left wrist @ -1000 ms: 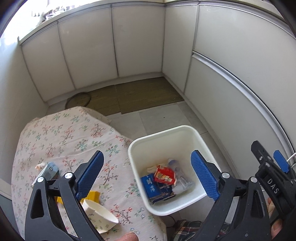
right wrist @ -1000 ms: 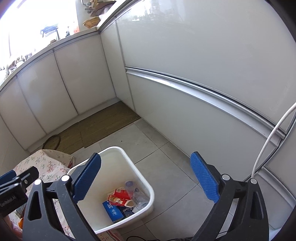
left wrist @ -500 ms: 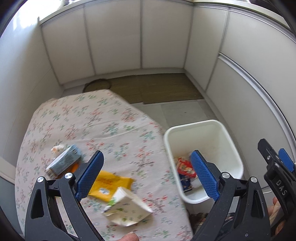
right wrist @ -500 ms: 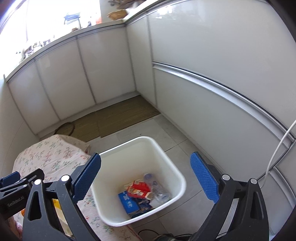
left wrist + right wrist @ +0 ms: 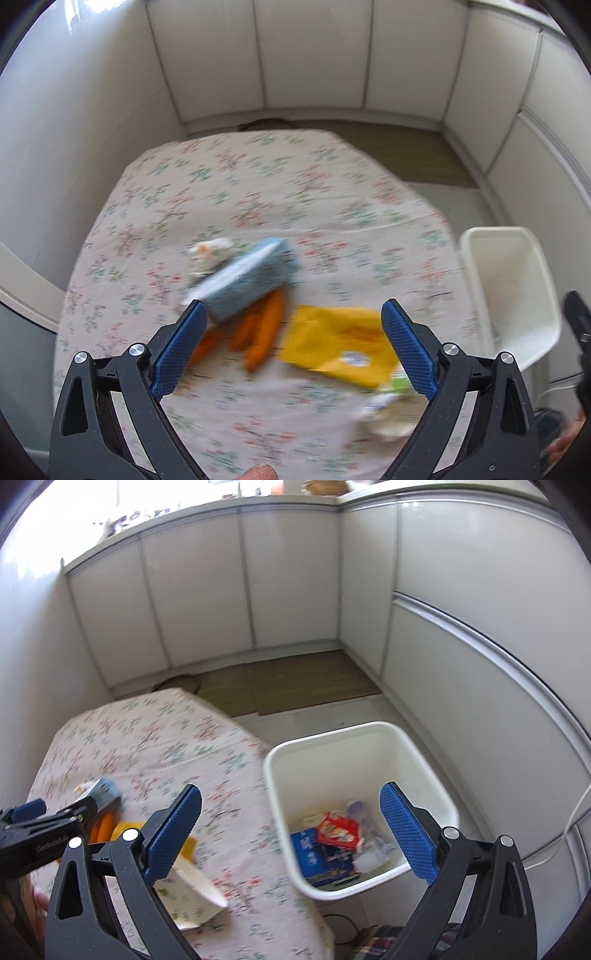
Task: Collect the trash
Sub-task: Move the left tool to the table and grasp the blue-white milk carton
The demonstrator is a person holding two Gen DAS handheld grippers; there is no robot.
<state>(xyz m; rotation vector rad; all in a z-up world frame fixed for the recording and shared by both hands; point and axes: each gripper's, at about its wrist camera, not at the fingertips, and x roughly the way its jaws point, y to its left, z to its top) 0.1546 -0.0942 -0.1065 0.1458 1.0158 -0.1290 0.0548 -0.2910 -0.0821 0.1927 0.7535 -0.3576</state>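
Note:
Trash lies on a floral tablecloth (image 5: 258, 177): a blue-grey box (image 5: 251, 280), orange wrappers (image 5: 262, 328), a yellow packet (image 5: 340, 343), a crumpled white scrap (image 5: 210, 251) and a white paper cup (image 5: 388, 417). My left gripper (image 5: 291, 347) is open and empty above the orange wrappers and the yellow packet. My right gripper (image 5: 291, 827) is open and empty, between the table edge and the white bin (image 5: 406, 746), which holds a blue box (image 5: 310, 856), a red packet (image 5: 338, 830) and a clear bottle (image 5: 365, 812). The cup (image 5: 192, 893) lies on its side by the right gripper's left finger.
The bin (image 5: 509, 280) stands on the tiled floor right of the table. White cabinet panels (image 5: 288, 590) enclose the space. A brown mat (image 5: 303, 683) lies on the floor behind. A white cable (image 5: 572, 823) hangs at the far right.
Both views have swung left from the bin toward the table. The left gripper now faces the trash on the cloth. Both grippers stayed open.

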